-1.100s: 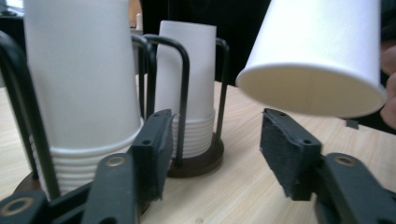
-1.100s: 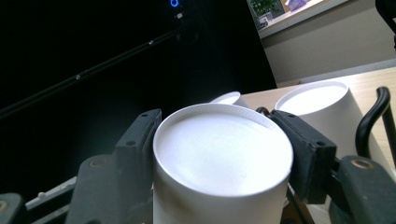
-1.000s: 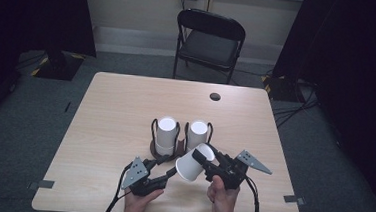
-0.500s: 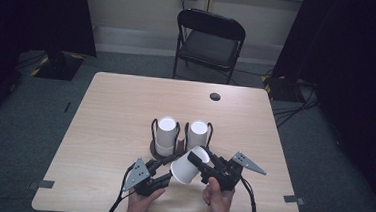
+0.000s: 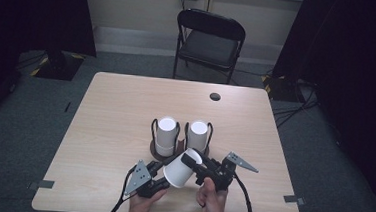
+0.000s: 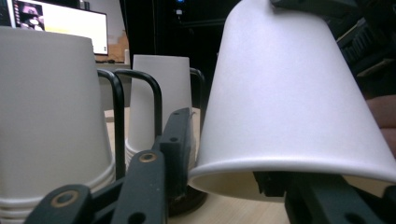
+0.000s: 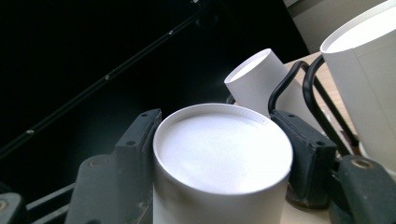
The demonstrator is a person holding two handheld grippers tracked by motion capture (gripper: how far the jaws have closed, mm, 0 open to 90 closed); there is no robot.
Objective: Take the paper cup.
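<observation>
We hold a white paper cup (image 5: 181, 167) tipped on its side above the tabletop (image 5: 109, 125), at about 6 o'clock from the black wire cup holder (image 5: 181, 135). The right gripper (image 5: 199, 166) has its jaws clamped on the cup's base end. The left gripper (image 5: 163, 177) has just been closing its jaws around the cup's rim end; we cannot tell whether they press it. Two upturned cup stacks (image 5: 166, 134) stand in the holder.

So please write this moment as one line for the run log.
right claw: shut on cup | left claw: closing at cup rim, grip unclear | two cup stacks in rack behind
</observation>
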